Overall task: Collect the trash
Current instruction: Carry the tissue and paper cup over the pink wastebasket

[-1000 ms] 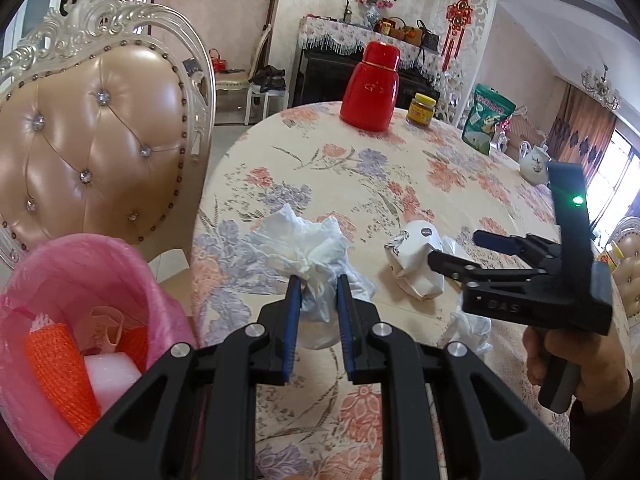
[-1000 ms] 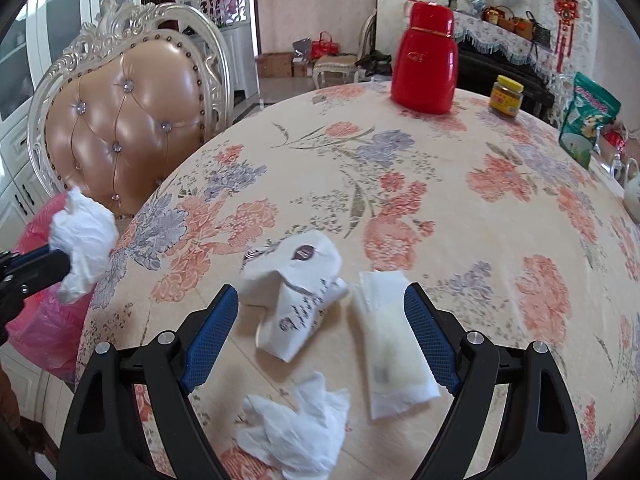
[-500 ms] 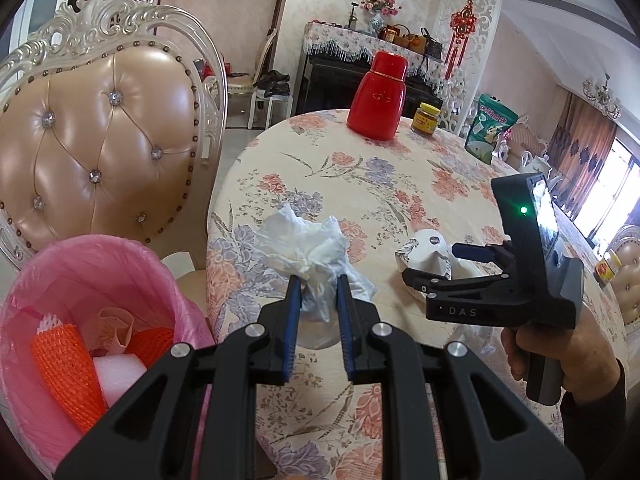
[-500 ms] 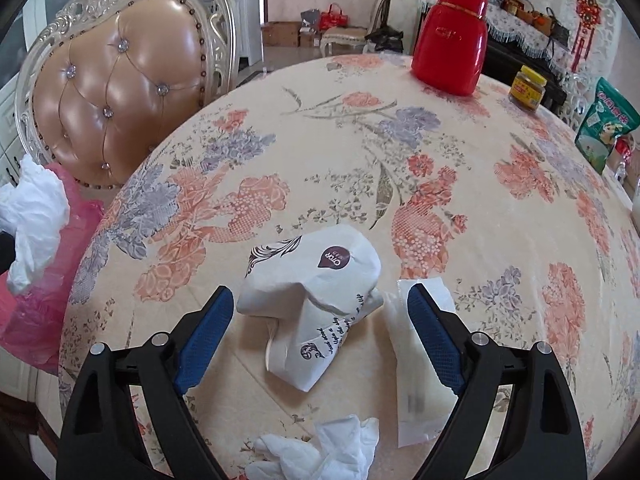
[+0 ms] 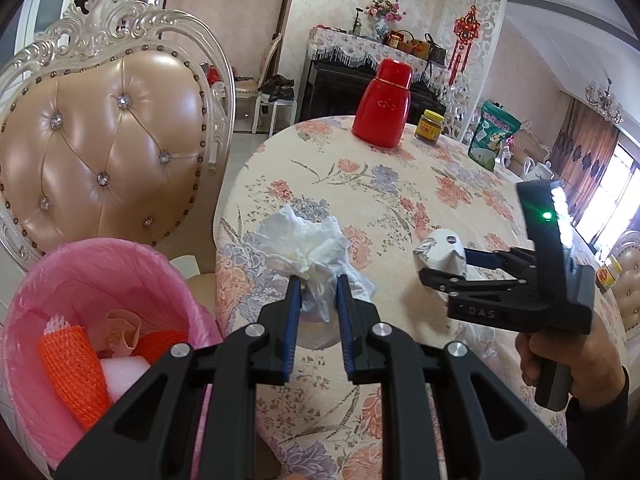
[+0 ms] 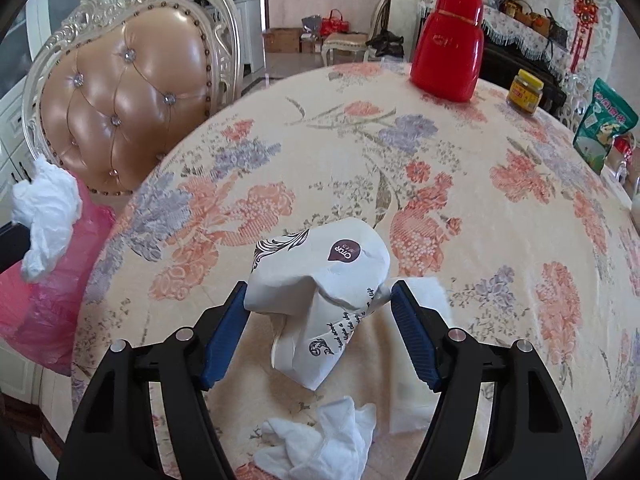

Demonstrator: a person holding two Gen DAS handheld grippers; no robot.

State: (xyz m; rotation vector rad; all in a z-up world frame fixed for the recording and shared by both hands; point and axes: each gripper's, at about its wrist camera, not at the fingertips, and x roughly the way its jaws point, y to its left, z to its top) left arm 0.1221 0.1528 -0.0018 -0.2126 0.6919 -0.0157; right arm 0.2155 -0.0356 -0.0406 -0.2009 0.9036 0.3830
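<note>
Two grippers, left gripper clenched on crumpled tissue, right gripper spread wide, paper bag between its jaws

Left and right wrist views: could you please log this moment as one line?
left gripper: shut on crumpled tissue | right gripper: open, jaws straddling paper bag | pink-lined bin: beside table

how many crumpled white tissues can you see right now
2: one crumpled tissue clamped in the left tool, one loose tissue on the table before the right tool. Others may be hidden.
</note>
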